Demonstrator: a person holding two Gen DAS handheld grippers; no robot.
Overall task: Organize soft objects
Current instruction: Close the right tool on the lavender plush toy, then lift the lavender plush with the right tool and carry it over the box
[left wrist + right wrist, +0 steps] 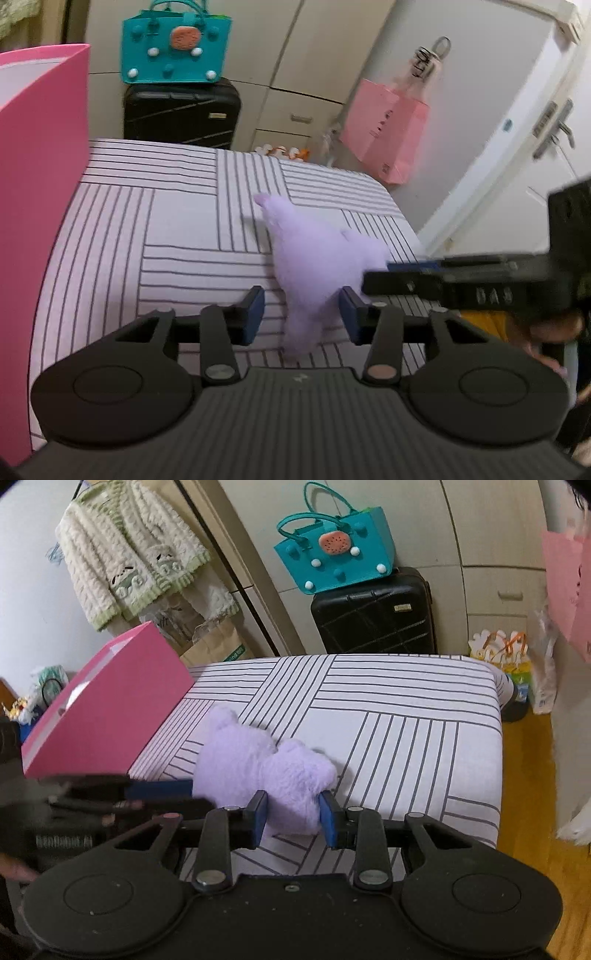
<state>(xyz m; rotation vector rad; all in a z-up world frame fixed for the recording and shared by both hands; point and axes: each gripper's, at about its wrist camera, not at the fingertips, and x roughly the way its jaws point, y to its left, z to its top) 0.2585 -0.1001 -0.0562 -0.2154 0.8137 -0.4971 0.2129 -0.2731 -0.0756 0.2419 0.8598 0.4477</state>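
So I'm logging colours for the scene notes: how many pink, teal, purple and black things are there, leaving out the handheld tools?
Pink: 2, the pink cardboard box and the pink paper bag.
Teal: 1, the teal felt tote.
Purple: 1, the fluffy lilac plush toy.
Black: 1, the black hard-shell suitcase.
Total: 5.

Lilac plush toy (258, 768); pink box (107, 705); white sheet (406, 709), dark stripes; teal bag (332, 550).

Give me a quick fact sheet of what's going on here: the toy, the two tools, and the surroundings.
toy: purple plush, on striped bed
right tool: fingers straddle the plush's near end; firm grip unclear
left tool: open, plush between its fingers
container: pink box at the bed's left
background: teal bag on black suitcase
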